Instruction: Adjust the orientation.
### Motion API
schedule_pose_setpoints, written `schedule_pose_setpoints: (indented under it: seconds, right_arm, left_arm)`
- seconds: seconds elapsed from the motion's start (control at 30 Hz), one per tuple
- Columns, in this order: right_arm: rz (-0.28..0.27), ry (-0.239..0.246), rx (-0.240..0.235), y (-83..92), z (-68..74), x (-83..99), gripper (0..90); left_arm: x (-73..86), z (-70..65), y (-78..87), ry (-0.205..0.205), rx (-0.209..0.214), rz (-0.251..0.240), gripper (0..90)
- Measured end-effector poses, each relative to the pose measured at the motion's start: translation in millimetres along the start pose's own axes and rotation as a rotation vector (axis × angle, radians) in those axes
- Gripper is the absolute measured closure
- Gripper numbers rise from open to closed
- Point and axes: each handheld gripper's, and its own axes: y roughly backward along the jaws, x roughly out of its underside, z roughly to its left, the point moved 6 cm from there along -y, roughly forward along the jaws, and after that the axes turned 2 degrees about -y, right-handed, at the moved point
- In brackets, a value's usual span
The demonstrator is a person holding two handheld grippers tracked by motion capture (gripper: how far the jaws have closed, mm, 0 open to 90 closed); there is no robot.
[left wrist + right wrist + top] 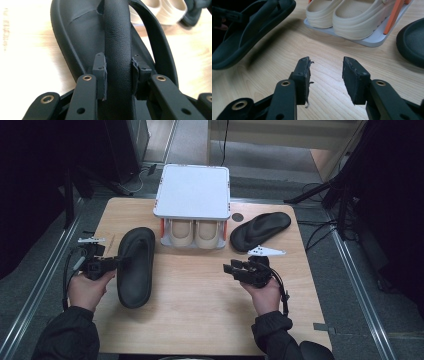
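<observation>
Nearest, left gripper (119,261) pinching the strap of the left black sandal (135,267), pads pressed on either side of that strap (118,50), sole resting on the wooden table (200,310) just left of the rack. Right gripper (229,268) hanging empty, jaws spread above bare wood, nothing between the pads. Judging by the layout: one pair seated, the second hardly begun. Cream clogs (194,233) already side by side on the lower shelf of the white shoe rack (193,191). Top shelf bare, probably meant for the black pair. Second black sandal (260,230) untouched, lying right of the rack. Beyond, grey carpet, dark stands and trailing cables (320,232) around the table.
</observation>
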Motion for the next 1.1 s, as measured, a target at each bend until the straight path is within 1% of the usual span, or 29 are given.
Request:
schedule_pose_setpoints:
  seconds: [0.1,0.13,0.17,0.2,0.27,0.37,0.4,0.43,0.57,0.6,0.63,0.67,0.77,0.8,0.83,1.0,1.1]
  right_arm:
    - [0.006,-0.001,-0.006,3.3,-0.4,-0.7,56.0]
    - [0.006,-0.004,-0.006,4.0,-0.6,-0.7,55.9]
    - [0.008,-0.002,-0.007,5.0,-1.6,-0.6,55.8]
    - [0.010,-0.004,-0.006,6.0,-2.8,-0.5,55.8]
    - [0.011,-0.009,-0.007,7.4,-4.7,-0.2,55.7]
    - [0.008,-0.014,0.000,10.8,-9.2,-0.4,55.7]
    - [0.007,-0.017,0.000,12.0,-10.3,-0.5,55.7]
    - [0.006,-0.022,0.004,13.2,-11.8,-0.7,55.5]
    - [0.000,-0.019,0.020,16.3,-17.3,-1.3,55.4]
    - [0.000,-0.023,0.023,17.2,-18.3,-1.4,55.4]
    - [-0.004,-0.024,0.024,17.8,-19.4,-1.6,55.4]
    - [-0.006,-0.026,0.028,18.8,-21.3,-2.0,55.4]
    - [-0.009,-0.032,0.036,20.0,-23.8,-2.7,55.1]
    - [-0.011,-0.034,0.039,20.3,-24.8,-3.0,55.0]
    - [-0.012,-0.034,0.040,20.3,-25.6,-3.4,55.0]
    - [-0.013,-0.033,0.046,20.0,-26.8,-3.4,54.8]
    - [-0.010,-0.031,0.052,19.3,-27.5,-3.2,54.1]
  left_arm:
    - [5.2,-9.2,1.4,-0.020,0.012,-0.003,70.1]
    - [7.3,-11.5,1.5,-0.022,0.014,-0.004,70.1]
    - [10.4,-14.5,1.4,-0.020,0.027,0.008,70.1]
    - [12.4,-16.7,0.7,-0.020,0.030,0.005,70.2]
    - [16.6,-20.9,0.4,-0.028,0.034,0.013,70.1]
    - [22.3,-28.1,1.3,-0.035,0.045,0.020,70.1]
    - [24.9,-31.6,1.1,-0.041,0.054,0.025,70.1]
    - [25.7,-33.1,0.5,-0.042,0.053,0.019,70.1]
    - [32.5,-45.5,-1.4,-0.065,0.067,0.037,70.0]
    - [33.5,-47.8,-2.2,-0.067,0.065,0.031,70.0]
    - [35.9,-52.4,-3.1,-0.077,0.078,0.039,70.0]
    - [37.2,-55.1,-4.0,-0.081,0.078,0.042,70.0]
    - [40.8,-65.2,-9.2,-0.095,0.086,0.045,69.9]
    - [41.7,-68.1,-11.5,-0.108,0.090,0.054,69.9]
    - [42.4,-71.2,-14.2,-0.112,0.093,0.057,69.9]
    - [42.3,-84.1,-24.5,-0.127,0.123,0.065,69.8]
    - [41.9,-89.7,-30.7,-0.129,0.132,0.064,69.7]
